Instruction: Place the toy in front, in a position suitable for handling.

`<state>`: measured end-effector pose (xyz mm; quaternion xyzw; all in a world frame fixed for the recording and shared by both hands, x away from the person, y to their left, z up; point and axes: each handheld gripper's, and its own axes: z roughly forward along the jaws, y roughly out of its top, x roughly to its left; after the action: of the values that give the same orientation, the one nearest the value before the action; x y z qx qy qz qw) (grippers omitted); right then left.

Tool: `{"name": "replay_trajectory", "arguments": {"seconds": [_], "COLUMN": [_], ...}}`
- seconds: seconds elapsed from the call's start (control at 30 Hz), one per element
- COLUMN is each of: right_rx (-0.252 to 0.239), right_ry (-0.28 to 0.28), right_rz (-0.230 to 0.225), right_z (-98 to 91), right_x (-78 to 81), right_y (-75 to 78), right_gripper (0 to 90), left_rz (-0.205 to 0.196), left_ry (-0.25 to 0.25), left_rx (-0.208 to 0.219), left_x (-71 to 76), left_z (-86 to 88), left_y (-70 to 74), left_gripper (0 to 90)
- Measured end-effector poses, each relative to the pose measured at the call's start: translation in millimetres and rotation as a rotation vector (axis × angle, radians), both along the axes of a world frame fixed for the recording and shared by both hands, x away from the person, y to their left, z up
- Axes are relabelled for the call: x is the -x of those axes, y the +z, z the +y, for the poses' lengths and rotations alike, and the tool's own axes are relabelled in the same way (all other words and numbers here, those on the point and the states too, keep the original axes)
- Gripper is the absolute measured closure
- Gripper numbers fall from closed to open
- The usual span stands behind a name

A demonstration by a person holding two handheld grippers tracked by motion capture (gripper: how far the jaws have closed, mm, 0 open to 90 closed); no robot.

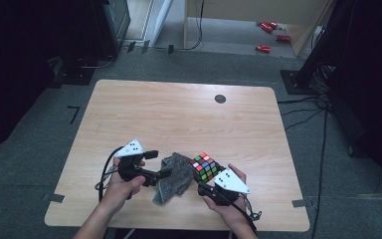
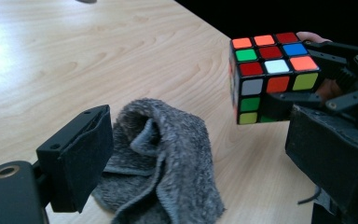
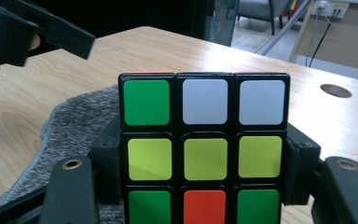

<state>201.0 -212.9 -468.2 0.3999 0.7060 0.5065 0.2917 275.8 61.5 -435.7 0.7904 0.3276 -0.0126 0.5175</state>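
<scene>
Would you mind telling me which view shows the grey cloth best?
The left gripper view: the cloth lies crumpled on the table, its folds and pile sharp. The high view shows it small, between the two claws. In the right gripper view the cube hides most of it.

black hand-held gripper (image 1: 161, 173), grey triangular plate (image 1: 131, 148)

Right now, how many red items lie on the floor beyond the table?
4, as far as the high view shows: two close together, one to their right, one nearest the table. Others may be hidden.
</scene>
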Motion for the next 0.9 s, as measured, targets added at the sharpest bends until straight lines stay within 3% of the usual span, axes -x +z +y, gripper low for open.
{"name": "replay_trajectory", "arguments": {"seconds": [0.13, 0.3, 0.5, 0.67, 0.9], "right_rx": [-0.001, 0.008, 0.012, 0.025, 0.029], "right_ry": [0.002, 0.006, 0.017, 0.028, 0.033], "right_rz": [-0.015, -0.029, -0.037, -0.037, -0.038], "right_z": [6.3, 15.3, 23.1, 28.8, 33.8], "right_x": [1.6, 3.1, 4.1, 4.7, 5.2], "right_y": [-1.6, -3.8, -5.7, -8.2, -10.1], "right_gripper": [34.2, 34.2, 34.2, 34.2, 34.2], "left_rz": [0.054, 0.079, 0.084, 0.094, 0.099], "left_ry": [-0.023, -0.027, -0.031, -0.035, -0.030], "left_rx": [0.027, 0.036, 0.005, 0.002, -0.047], "left_x": [2.9, 4.8, 7.3, 7.6, 7.9], "left_z": [-9.9, -19.2, -30.8, -37.0, -48.9], "left_y": [2.8, 8.4, 10.0, 10.2, 7.3], "left_gripper": [8.6, 8.7, 8.7, 8.7, 8.8]}}
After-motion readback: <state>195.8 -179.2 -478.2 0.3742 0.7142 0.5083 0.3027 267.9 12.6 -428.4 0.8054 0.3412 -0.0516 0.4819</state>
